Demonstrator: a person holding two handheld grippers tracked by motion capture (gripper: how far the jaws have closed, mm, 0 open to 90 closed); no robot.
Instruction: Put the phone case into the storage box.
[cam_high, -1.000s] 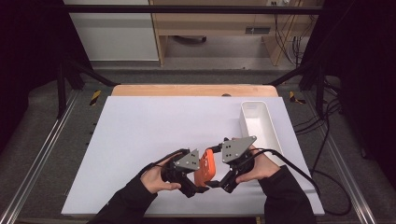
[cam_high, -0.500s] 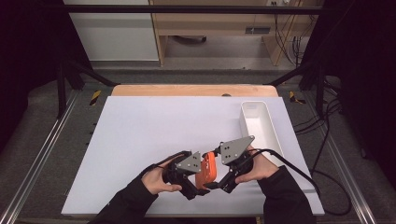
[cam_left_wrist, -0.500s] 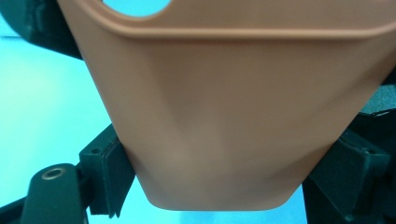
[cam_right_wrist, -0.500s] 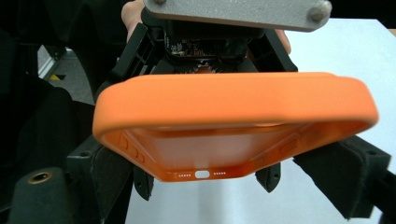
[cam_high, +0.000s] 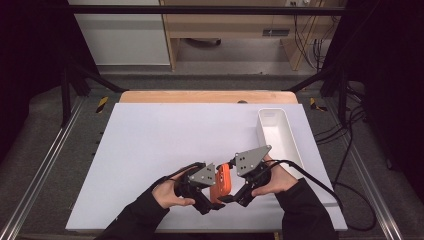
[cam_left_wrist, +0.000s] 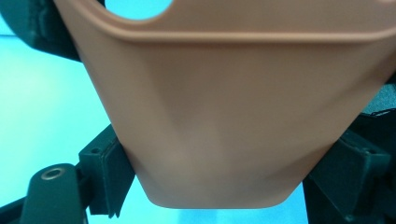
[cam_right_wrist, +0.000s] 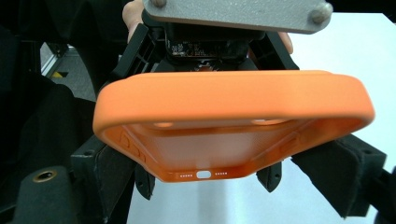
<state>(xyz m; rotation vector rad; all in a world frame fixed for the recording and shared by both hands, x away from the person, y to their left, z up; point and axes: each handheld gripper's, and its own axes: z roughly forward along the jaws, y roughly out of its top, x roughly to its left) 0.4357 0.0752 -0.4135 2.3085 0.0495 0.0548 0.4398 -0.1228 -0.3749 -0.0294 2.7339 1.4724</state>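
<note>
Both hands sit low at the near edge of the white table (cam_high: 150, 135), forearms coming up from the bottom of the high view and angling inward so the 2 grippers meet nose to nose. The left gripper (cam_high: 212, 192) lies under the person's left hand (cam_high: 170, 194), knuckles up, its grey plate tilted toward the centre. The right gripper (cam_high: 235, 192) is held by the right hand (cam_high: 275, 181) with its grey plate raised and slanted, the cable trailing off to the right.

Between them is an orange phone case (cam_high: 222, 181), lifted just above the table and standing on edge. In the left gripper view the case (cam_left_wrist: 233, 116) is clamped between the black jaws, which stand fairly wide across it. In the right gripper view the case (cam_right_wrist: 233, 121) shows its open inside and port end, and the jaws have just been closing and now press on its 2 sides.

A white tray (cam_high: 280, 137) stands apart at the right
</note>
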